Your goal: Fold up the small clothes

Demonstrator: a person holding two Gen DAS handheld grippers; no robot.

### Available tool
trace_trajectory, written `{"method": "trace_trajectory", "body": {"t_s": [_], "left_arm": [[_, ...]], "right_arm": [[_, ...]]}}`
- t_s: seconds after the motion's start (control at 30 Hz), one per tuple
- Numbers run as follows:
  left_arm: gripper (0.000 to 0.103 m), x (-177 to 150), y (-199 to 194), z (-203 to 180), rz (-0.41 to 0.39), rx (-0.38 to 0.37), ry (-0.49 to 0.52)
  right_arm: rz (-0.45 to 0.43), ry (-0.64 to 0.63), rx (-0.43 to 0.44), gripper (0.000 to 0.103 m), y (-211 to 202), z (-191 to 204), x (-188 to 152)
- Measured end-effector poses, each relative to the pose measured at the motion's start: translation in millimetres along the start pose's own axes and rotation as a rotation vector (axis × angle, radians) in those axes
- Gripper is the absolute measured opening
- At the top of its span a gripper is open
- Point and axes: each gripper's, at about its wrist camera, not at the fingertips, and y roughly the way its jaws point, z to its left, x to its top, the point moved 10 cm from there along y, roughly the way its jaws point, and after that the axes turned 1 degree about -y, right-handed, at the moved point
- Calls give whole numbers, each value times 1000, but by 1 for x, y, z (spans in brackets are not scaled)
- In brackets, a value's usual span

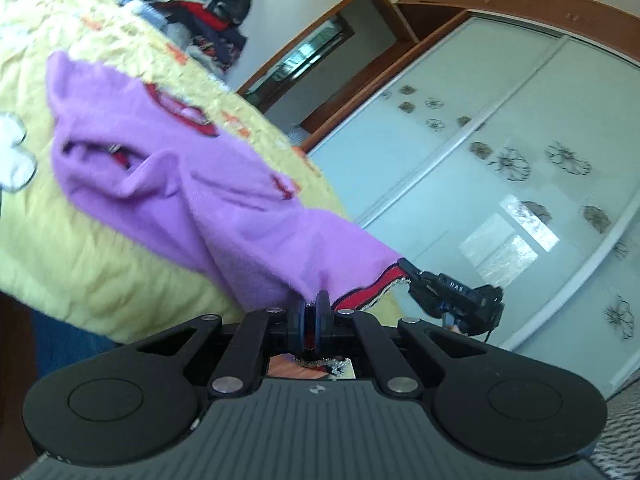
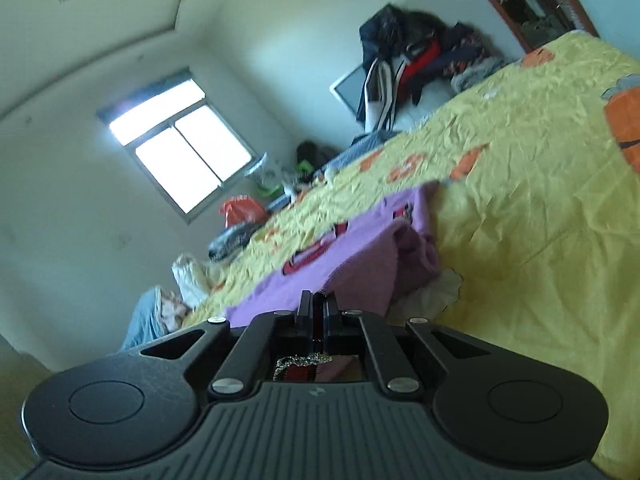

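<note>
A small purple garment (image 1: 168, 168) with red printed patches and a red hem lies partly on the yellow bedspread (image 1: 80, 264), its near edge lifted. My left gripper (image 1: 311, 300) is shut on that edge beside the red hem. In the left wrist view my right gripper (image 1: 408, 270) pinches the same hem a little to the right. In the right wrist view the right gripper (image 2: 316, 300) is shut on the purple garment (image 2: 340, 248), red fabric showing between its jaws. The cloth stretches away over the yellow bedspread (image 2: 540, 220).
A heap of dark and red clothes (image 1: 208, 4) is piled at the bed's far end, also seen as the clothes heap (image 2: 424, 48) in the right wrist view. A wardrobe with flowered sliding doors (image 1: 500, 152) stands beyond the bed. A window (image 2: 180, 148) and bags (image 2: 240, 210) line the far side.
</note>
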Motion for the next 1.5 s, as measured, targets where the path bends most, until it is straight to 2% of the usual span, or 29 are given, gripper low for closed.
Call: {"method": "trace_trajectory", "body": {"t_s": [0.03, 0.2, 0.27, 0.37, 0.47, 0.57, 0.67, 0.77, 0.83, 0.9, 0.97, 1.0, 1.03, 1.07, 1.1, 1.17, 1.2, 1.27, 1.37, 1.43, 1.47, 1.5], "left_arm": [[3, 2, -3, -5, 2, -1, 8], [3, 1, -14, -26, 30, -3, 5], [3, -12, -18, -29, 57, -22, -42], [3, -33, -19, -30, 102, -5, -77], [3, -52, -25, -28, 111, -2, -148], [3, -61, -33, -28, 106, -11, -187], [0, -57, -46, -26, 54, -41, -239], [0, -50, -57, -23, -5, -67, -282], [0, -48, -57, -15, -5, -39, -282], [0, -49, -50, -8, 34, -18, -262], [1, -53, -40, 10, 92, 87, -210], [4, -59, -33, 19, 142, 94, -194], [24, -63, -26, 31, 174, 126, -197], [51, -69, -18, 44, 204, 159, -226], [58, -75, -10, 52, 243, 153, -258], [59, -81, 3, 58, 279, 198, -225], [59, -85, 12, 60, 319, 206, -228], [63, -87, 24, 59, 333, 205, -269], [66, -92, 41, 60, 358, 202, -399], [68, -102, 50, 71, 387, 254, -528], [71, -102, 52, 75, 391, 276, -543], [70, -102, 51, 80, 403, 340, -551]], "right_arm": [[-25, 23, 37, 4, -7, 4, 2], [-61, 27, 34, 4, -33, 11, 1], [-58, 45, 24, 4, -40, 7, -5], [-63, 74, 8, 4, -53, 1, -13], [-74, 112, 13, 4, -67, -1, -23], [-109, 146, 39, 4, -83, -3, -30], [-163, 210, 92, 4, -98, -7, -34], [-142, 228, 36, 4, -99, -22, -43], [-142, 243, 44, 4, -95, -26, -43], [-103, 200, -9, 4, -86, -29, -44], [-80, 199, 6, 4, -78, -30, -45], [-65, 194, 5, 4, -76, -29, -46], [-49, 176, 1, 4, -74, -28, -48], [-42, 167, -3, 6, -73, -28, -50], [-41, 173, -1, 7, -74, -27, -51], [-46, 160, 8, 7, -75, -25, -49], [-54, 157, 10, 7, -77, -24, -47], [-52, 162, 19, 7, -78, -22, -44], [-33, 146, 21, 7, -74, -19, -45], [-27, 150, 20, 7, -70, -18, -46], [-28, 149, 25, 7, -70, -18, -46], [-30, 147, 30, 7, -69, -17, -46]]}}
